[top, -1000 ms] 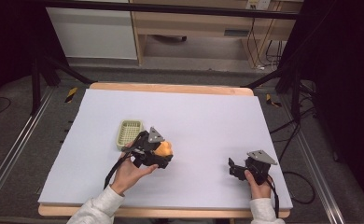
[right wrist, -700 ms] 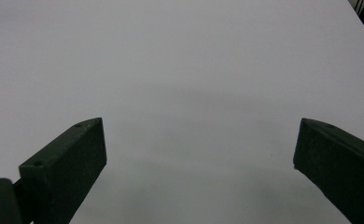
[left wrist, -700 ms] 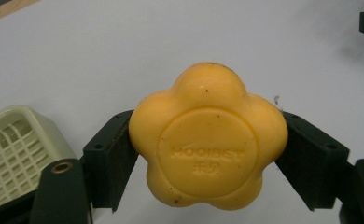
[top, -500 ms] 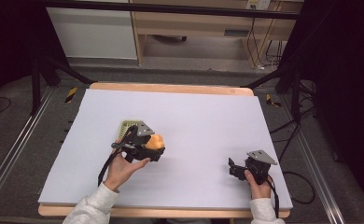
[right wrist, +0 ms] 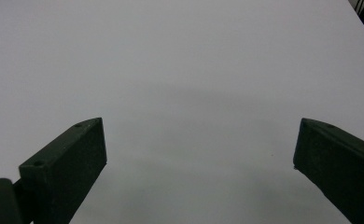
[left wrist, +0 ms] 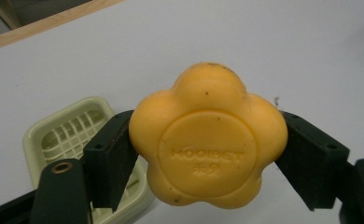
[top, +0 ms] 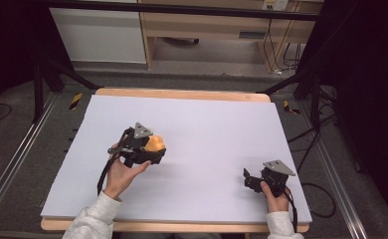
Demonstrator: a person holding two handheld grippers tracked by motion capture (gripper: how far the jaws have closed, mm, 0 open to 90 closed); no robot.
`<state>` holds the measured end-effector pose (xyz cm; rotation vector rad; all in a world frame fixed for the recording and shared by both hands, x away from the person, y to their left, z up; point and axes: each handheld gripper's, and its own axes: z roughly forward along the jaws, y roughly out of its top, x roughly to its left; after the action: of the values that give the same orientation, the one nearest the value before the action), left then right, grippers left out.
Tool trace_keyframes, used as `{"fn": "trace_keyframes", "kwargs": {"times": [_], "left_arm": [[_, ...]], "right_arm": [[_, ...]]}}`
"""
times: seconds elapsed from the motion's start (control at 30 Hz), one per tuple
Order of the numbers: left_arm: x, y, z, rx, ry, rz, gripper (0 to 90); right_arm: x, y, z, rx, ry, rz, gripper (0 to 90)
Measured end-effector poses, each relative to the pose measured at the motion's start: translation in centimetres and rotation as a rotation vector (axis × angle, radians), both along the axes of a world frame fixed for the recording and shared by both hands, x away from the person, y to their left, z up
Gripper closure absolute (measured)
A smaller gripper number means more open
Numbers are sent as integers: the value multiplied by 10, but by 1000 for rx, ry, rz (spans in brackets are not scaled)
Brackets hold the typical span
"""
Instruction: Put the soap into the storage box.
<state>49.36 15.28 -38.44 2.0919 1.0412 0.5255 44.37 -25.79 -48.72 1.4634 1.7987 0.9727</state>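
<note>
Facing the camera flat-on, orange flower soap (left wrist: 208, 137) in left claw (left wrist: 207, 154)

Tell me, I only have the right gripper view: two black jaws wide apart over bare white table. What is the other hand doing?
Observer: The left gripper is shut on an orange flower-shaped soap, one jaw on each side.
Operator: Is the soap on the table?
Observer: No, it is held off the white table, as the high view shows.
Operator: Anything near it?
Observer: A pale green soap dish with a grid insert lies on the table below and beside the soap, and nothing is in it.
Operator: And my gripper from above?
Observer: The right gripper sits near the table's front right, far from the soap.
</note>
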Motion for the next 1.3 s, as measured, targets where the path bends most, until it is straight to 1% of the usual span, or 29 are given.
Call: {"fn": "trace_keyframes", "kwargs": {"times": [0.1,0.13,0.33,0.6,0.97,1.07,1.3], "left_arm": [[3,5,1,-3,-1,19,247],[4,7,1,-11,-5,31,248],[11,15,0,5,-2,60,248],[20,23,-3,7,-6,96,248],[31,31,-7,24,6,127,248],[33,33,-8,25,2,136,247],[39,37,-13,30,19,154,247]], "right_arm": [[0,0,0,-1,-1,2,31],[0,0,0,0,-1,2,31],[1,0,0,6,4,3,31],[1,0,0,-2,4,3,31],[1,1,0,-13,5,8,31],[1,1,0,-9,8,7,31],[1,1,0,-9,8,7,31]]}}
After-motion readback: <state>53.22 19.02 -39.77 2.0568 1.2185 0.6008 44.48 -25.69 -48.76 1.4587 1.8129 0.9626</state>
